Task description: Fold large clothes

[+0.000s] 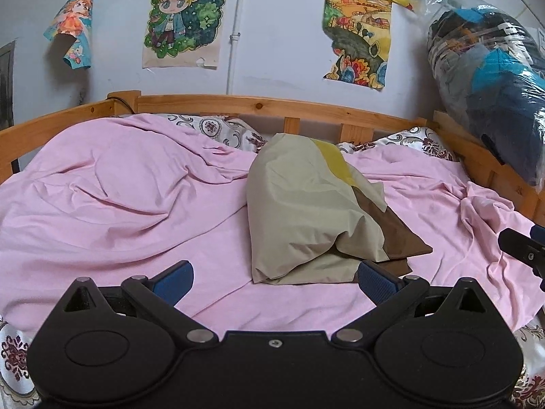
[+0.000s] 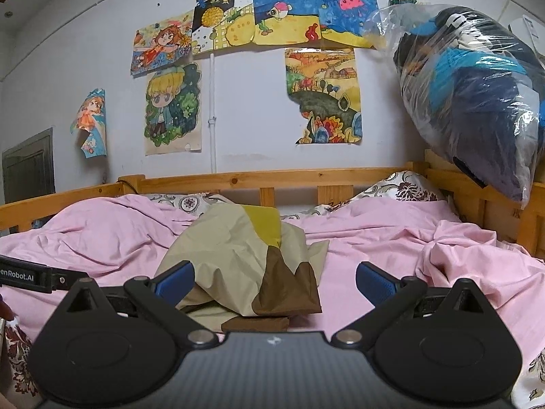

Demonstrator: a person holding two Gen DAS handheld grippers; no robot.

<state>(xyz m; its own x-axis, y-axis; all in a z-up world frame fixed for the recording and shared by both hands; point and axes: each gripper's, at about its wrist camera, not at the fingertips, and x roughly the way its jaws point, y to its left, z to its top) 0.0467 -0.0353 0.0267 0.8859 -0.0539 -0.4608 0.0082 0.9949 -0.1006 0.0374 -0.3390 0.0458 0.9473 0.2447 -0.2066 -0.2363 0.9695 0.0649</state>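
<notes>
A folded garment (image 1: 306, 211) in beige, brown and yellow lies in a loose bundle on the pink sheet (image 1: 119, 204); it also shows in the right wrist view (image 2: 238, 266). My left gripper (image 1: 274, 281) is open and empty, just short of the garment's near edge. My right gripper (image 2: 274, 283) is open and empty, its jaws wide on either side of the garment's near end, hovering in front of it. The right gripper's tip (image 1: 521, 245) shows at the right edge of the left wrist view. The left gripper's body (image 2: 37, 277) shows at the left of the right wrist view.
The bed has a wooden rail (image 1: 272, 105) along the back and right. A clear plastic bag of dark clothes (image 2: 477, 92) rests on the right rail. Patterned pillows (image 1: 218, 129) lie by the headboard. Drawings (image 2: 289, 13) hang on the wall.
</notes>
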